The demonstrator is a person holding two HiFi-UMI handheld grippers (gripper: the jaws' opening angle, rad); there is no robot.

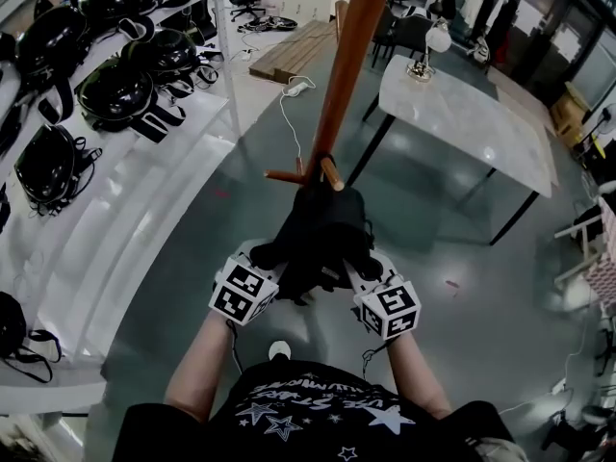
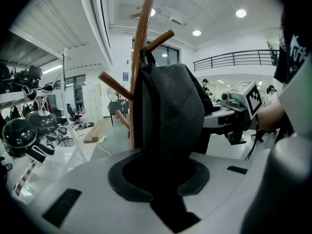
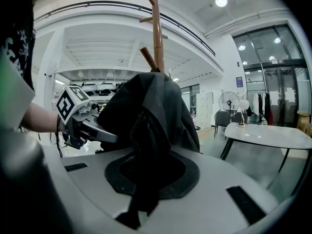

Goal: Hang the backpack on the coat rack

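Observation:
A black backpack (image 1: 322, 221) hangs against the brown wooden coat rack (image 1: 351, 56), its top up at a low peg (image 1: 330, 173). My left gripper (image 1: 274, 255) is at the bag's left side and my right gripper (image 1: 361, 263) at its right side, both at the same height. In the left gripper view the backpack (image 2: 170, 116) fills the middle in front of the rack pole (image 2: 139, 48), and its fabric runs down between the jaws of the left gripper (image 2: 163, 179). In the right gripper view the bag's fabric (image 3: 151, 116) likewise sits between the jaws of the right gripper (image 3: 146, 179).
White shelves (image 1: 144, 210) with several black helmets (image 1: 115, 89) run along the left. A white table (image 1: 462, 114) with a lamp stands behind the rack to the right. Wooden boards (image 1: 294, 51) and a cabled power strip (image 1: 296, 89) lie on the grey floor beyond.

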